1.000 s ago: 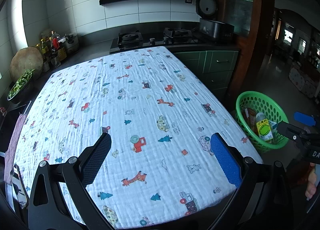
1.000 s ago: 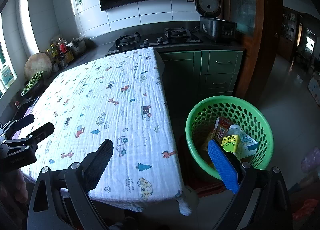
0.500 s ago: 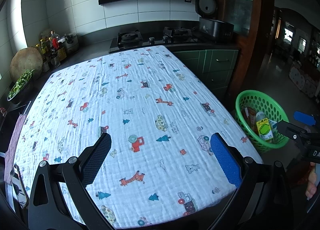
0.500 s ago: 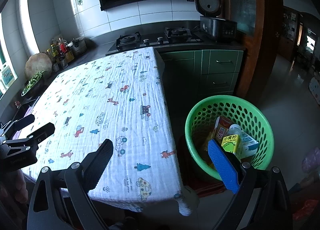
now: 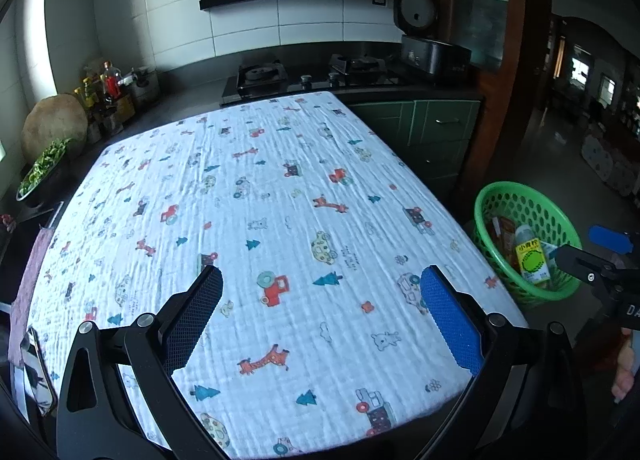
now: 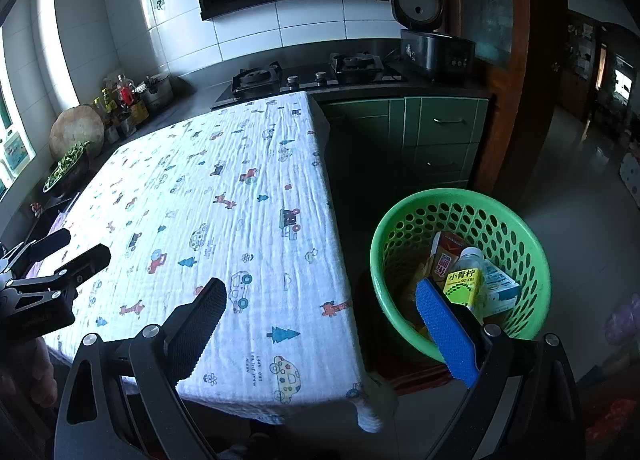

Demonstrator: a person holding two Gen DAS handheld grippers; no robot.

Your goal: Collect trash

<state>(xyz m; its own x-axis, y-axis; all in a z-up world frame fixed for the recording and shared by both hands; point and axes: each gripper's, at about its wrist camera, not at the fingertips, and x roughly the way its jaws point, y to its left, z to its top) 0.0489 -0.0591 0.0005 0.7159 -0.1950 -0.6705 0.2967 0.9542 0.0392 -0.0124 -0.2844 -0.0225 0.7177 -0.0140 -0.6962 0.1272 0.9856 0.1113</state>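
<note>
Two grippers hover over a table [image 5: 280, 163] covered by a white cloth printed with cars, giraffes and trees. Beside its right edge, on the floor, stands a green basket [image 6: 384, 244] holding the trash: a yellow-green drink carton [image 6: 464, 286], a clear bottle [image 6: 474, 256], a red-orange carton [image 6: 446, 256] and a pale blue box [image 6: 502, 288]. The left gripper [image 5: 320, 310] is above the cloth's near part, fingers wide apart and holding nothing, the basket well off to its right. The right gripper [image 6: 322, 318] straddles the table edge, fingers likewise spread and bare, its blue pad [image 6: 444, 330] overlapping the basket's near rim in its own view.
</note>
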